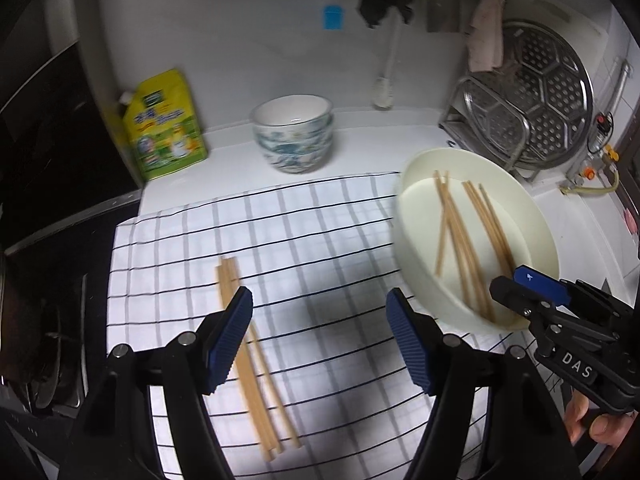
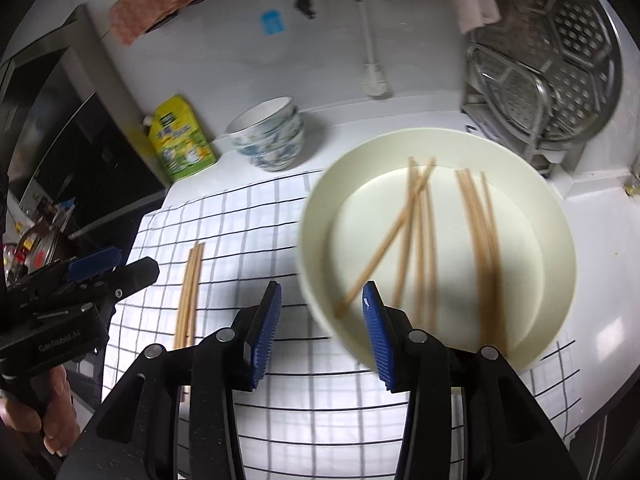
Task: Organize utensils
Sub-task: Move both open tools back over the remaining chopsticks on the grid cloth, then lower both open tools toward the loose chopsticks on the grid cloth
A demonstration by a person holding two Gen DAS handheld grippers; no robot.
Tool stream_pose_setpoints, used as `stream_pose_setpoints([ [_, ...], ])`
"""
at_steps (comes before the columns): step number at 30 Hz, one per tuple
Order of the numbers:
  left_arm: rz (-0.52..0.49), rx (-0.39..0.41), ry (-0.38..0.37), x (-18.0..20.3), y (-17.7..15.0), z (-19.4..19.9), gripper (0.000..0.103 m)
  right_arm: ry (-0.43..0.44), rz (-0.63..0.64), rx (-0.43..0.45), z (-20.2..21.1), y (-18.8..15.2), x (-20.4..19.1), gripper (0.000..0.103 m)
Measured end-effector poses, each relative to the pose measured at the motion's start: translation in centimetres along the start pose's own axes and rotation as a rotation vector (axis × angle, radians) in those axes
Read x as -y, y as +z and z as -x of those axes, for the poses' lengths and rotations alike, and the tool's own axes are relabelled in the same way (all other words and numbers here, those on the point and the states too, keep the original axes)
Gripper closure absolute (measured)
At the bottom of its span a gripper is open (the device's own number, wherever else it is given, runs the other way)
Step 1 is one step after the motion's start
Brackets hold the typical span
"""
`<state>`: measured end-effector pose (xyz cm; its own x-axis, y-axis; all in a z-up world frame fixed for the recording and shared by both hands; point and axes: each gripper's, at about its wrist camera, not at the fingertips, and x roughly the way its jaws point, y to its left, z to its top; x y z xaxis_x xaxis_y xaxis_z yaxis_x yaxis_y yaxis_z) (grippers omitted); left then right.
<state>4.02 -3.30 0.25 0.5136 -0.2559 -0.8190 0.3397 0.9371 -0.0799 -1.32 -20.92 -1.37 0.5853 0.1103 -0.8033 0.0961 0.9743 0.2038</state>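
A cream round dish [image 2: 316, 208] [image 1: 416, 280] sits on the right of a checked cloth [image 1: 320, 224] and holds several wooden chopsticks [image 2: 476, 236] [image 1: 460, 240]. Three more chopsticks [image 1: 248, 356] [image 2: 190, 288] lie side by side on the cloth to the left. My left gripper [image 1: 320, 320] is open and empty above the cloth, its left finger over those chopsticks. My right gripper [image 2: 322, 312] is open and empty at the dish's near rim; it shows in the left wrist view [image 1: 520, 284] too.
Stacked patterned bowls [image 1: 294, 138] and a yellow-green refill pouch [image 1: 164, 124] stand at the back of the white counter. A metal rack with a perforated steamer tray [image 1: 536, 92] is at the back right. A dark stove [image 1: 48, 208] lies left.
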Motion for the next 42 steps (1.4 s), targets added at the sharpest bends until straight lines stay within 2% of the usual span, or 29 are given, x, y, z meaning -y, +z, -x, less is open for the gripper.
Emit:
stream_pose_setpoints([
  [11, 0.088, 0.005, 0.043, -7.6, -2.9, 1.3, 0.035, 0.031, 0.081, -0.023, -1.5, -0.7, -7.0, 0.059],
  [21, 0.153, -0.025, 0.089, -12.9, -5.8, 0.7, 0.035, 0.063, 0.152, -0.082, -4.6, -2.2, -12.4, 0.057],
  [28, 0.192, -0.06, 0.107, -15.6, -7.4, -0.5, 0.035, 0.079, 0.161, -0.138, -7.0, -3.5, -13.9, 0.057],
  [42, 0.222, -0.121, 0.084, -17.1, -9.0, -3.4, 0.032, 0.067, 0.15, -0.212, -10.9, -5.5, -13.8, 0.054],
])
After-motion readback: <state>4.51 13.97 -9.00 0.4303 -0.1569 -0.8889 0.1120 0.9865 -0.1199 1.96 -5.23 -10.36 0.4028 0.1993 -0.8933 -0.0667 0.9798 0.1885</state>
